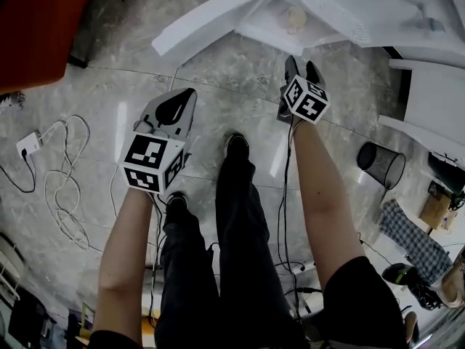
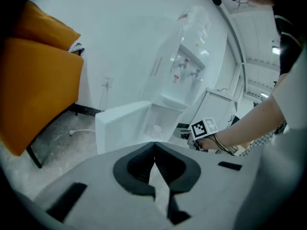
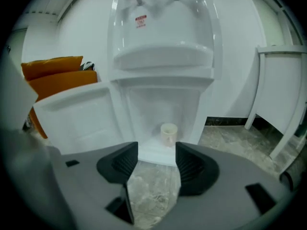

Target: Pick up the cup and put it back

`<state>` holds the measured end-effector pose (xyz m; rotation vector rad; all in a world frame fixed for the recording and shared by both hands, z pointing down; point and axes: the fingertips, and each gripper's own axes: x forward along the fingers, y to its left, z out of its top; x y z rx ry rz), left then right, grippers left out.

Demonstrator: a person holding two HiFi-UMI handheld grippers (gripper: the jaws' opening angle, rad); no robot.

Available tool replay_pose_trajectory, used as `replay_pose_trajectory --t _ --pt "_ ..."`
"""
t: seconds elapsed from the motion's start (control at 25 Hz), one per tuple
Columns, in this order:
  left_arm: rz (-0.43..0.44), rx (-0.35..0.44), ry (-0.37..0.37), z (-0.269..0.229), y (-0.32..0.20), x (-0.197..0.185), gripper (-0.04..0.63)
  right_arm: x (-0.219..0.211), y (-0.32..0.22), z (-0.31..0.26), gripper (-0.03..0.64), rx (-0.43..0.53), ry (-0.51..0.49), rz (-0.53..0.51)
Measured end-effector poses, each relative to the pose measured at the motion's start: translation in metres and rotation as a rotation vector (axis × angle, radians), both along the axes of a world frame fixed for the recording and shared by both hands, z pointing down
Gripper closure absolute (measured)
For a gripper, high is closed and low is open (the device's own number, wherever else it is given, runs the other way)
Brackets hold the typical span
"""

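Observation:
A small pale paper cup [image 3: 168, 133] stands upright on the shelf inside the lower cabinet of the white water dispenser [image 3: 163, 56]. In the head view the cup [image 1: 296, 18] shows just beyond my right gripper [image 1: 303, 65]. That right gripper [image 3: 156, 162] points at the cup from a short way back. Its jaws are open, with only floor between them, and the cup stands apart from them. My left gripper [image 1: 182, 102] hangs lower and to the left over the floor. In the left gripper view its gripper [image 2: 154, 158] is shut on nothing.
The cabinet door [image 1: 211, 20] of the dispenser swings open to the left. An orange chair [image 2: 33, 80] stands left of the dispenser. White furniture legs [image 3: 280, 104] stand at the right. On the marble floor are a black mesh bin [image 1: 381, 163] and loose white cables [image 1: 65, 187].

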<state>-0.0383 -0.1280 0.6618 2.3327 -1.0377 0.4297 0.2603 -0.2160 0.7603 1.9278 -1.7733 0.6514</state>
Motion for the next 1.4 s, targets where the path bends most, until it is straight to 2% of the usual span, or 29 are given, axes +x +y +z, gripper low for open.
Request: replay_pose_trajectory --t 0.2,0.4,0.56,0.68,0.84,0.92,1.04,1.12,1.32,1.4 --pt "0.026 0.037 0.015 -0.086 0.013 -0.005 0.586 -0.024 0.034 -0.078 0.382 0.0 -0.055 0.018" --pt "0.039 0.046 0.036 -0.163 0.031 -0.011 0.586 -0.049 0.057 -0.17 0.402 0.011 -0.012 -0.048" --pt "0.101 0.086 0.045 -0.224 0.044 -0.015 0.586 -0.069 0.079 -0.256 0.425 0.07 -0.018 -0.049" --pt "0.147 0.097 0.057 -0.265 0.06 -0.023 0.586 -0.082 0.113 -0.316 0.439 0.122 -0.078 -0.007" --pt "0.236 0.1 0.017 -0.31 0.098 -0.039 0.586 -0.101 0.172 -0.382 0.448 0.169 -0.184 0.059" --pt "0.278 0.096 0.014 -0.33 0.121 -0.039 0.586 -0.105 0.205 -0.407 0.46 0.17 -0.168 0.065" --pt "0.327 0.106 -0.006 -0.351 0.151 -0.032 0.586 -0.119 0.247 -0.431 0.481 0.153 -0.069 0.031" --pt "0.355 0.098 -0.011 -0.358 0.174 -0.025 0.586 -0.131 0.278 -0.444 0.518 0.157 -0.041 0.028" --pt "0.376 0.068 0.021 -0.368 0.216 -0.01 0.586 -0.148 0.335 -0.466 0.605 0.17 -0.04 -0.007" --pt "0.385 0.065 0.025 -0.369 0.229 -0.006 0.586 -0.147 0.355 -0.473 0.611 0.18 -0.072 0.009"
